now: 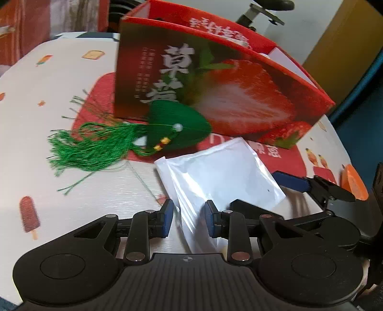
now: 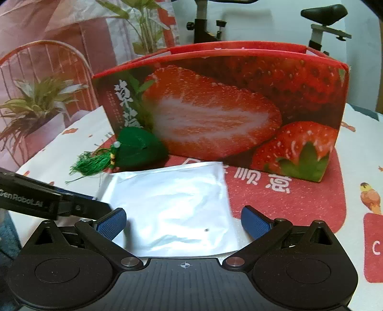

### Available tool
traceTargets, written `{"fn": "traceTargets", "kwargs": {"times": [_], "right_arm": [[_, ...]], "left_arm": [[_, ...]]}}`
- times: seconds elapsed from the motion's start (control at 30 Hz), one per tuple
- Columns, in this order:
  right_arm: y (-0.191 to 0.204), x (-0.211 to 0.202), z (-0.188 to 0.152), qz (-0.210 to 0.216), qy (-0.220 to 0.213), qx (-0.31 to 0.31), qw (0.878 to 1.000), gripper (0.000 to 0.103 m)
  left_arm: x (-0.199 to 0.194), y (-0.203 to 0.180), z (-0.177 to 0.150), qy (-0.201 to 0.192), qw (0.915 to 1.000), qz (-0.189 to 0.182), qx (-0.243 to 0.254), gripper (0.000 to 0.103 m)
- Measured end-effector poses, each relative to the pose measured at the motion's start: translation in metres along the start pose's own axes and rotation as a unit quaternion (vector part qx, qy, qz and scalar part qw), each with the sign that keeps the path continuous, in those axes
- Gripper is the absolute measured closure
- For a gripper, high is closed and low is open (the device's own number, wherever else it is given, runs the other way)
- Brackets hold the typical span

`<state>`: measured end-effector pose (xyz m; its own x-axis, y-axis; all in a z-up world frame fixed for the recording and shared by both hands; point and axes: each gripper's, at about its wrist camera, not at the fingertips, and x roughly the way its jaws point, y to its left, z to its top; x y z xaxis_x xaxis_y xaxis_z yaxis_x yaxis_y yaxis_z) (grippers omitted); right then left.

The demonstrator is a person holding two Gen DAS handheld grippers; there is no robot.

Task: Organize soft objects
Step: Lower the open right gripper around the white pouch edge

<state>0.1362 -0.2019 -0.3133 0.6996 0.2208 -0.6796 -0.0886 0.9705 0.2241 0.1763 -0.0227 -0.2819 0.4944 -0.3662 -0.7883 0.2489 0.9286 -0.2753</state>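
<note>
A white soft packet in clear plastic [image 1: 220, 172] lies flat on the table in front of a red strawberry box [image 1: 215, 79]. A green woven sachet with a tassel [image 1: 134, 138] rests against the box's front left corner. My left gripper [image 1: 188, 221] is open, its pads on either side of the packet's near corner. My right gripper [image 2: 184, 221] is open wide, with the packet [image 2: 172, 208] between its fingers. The sachet [image 2: 134, 150] and the box [image 2: 227, 110] also show in the right wrist view.
The table wears a white cloth with ice-cream prints and a red patch [image 2: 299, 201]. Potted plants [image 2: 36, 105] stand at the far left. An exercise bike [image 2: 320, 21] is behind the box. The right gripper's finger [image 1: 292, 181] reaches in at the right of the left wrist view.
</note>
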Motion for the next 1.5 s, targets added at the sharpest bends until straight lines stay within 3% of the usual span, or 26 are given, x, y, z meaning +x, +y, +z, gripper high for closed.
{"fn": "traceTargets", "kwargs": {"times": [0.13, 0.23, 0.43, 0.5, 0.6, 0.87, 1.23, 1.5], "right_arm": [[-0.005, -0.005, 0.0, 0.018, 0.001, 0.019, 1.0, 0.004], [-0.013, -0.01, -0.001, 0.025, -0.004, 0.042, 0.999, 0.014], [-0.029, -0.017, 0.0, 0.039, -0.009, 0.093, 0.995, 0.045], [-0.033, -0.018, 0.001, 0.038, -0.01, 0.101, 0.994, 0.059], [-0.04, -0.016, 0.002, 0.04, -0.009, 0.113, 0.993, 0.07], [-0.053, -0.003, 0.014, 0.021, -0.006, 0.108, 0.994, 0.073], [-0.056, 0.011, 0.024, 0.046, 0.0, 0.137, 0.989, 0.071], [-0.051, -0.007, 0.008, 0.039, 0.006, 0.171, 0.985, 0.085]], "left_arm": [[0.004, -0.009, 0.002, -0.001, 0.9999, 0.0, 0.015, 0.073], [0.007, -0.01, 0.006, -0.004, 0.9999, 0.003, 0.014, 0.072], [0.011, -0.007, 0.01, -0.007, 0.9999, -0.002, 0.008, 0.07], [0.01, -0.005, 0.01, -0.01, 0.9999, 0.001, 0.007, 0.07], [0.01, -0.005, 0.008, -0.014, 0.9998, 0.005, 0.009, 0.068], [0.008, -0.004, 0.004, -0.025, 0.9996, 0.003, 0.014, 0.067], [0.007, -0.002, 0.0, -0.034, 0.9993, -0.004, 0.013, 0.067], [0.006, 0.004, -0.001, -0.033, 0.9992, -0.024, -0.002, 0.063]]}}
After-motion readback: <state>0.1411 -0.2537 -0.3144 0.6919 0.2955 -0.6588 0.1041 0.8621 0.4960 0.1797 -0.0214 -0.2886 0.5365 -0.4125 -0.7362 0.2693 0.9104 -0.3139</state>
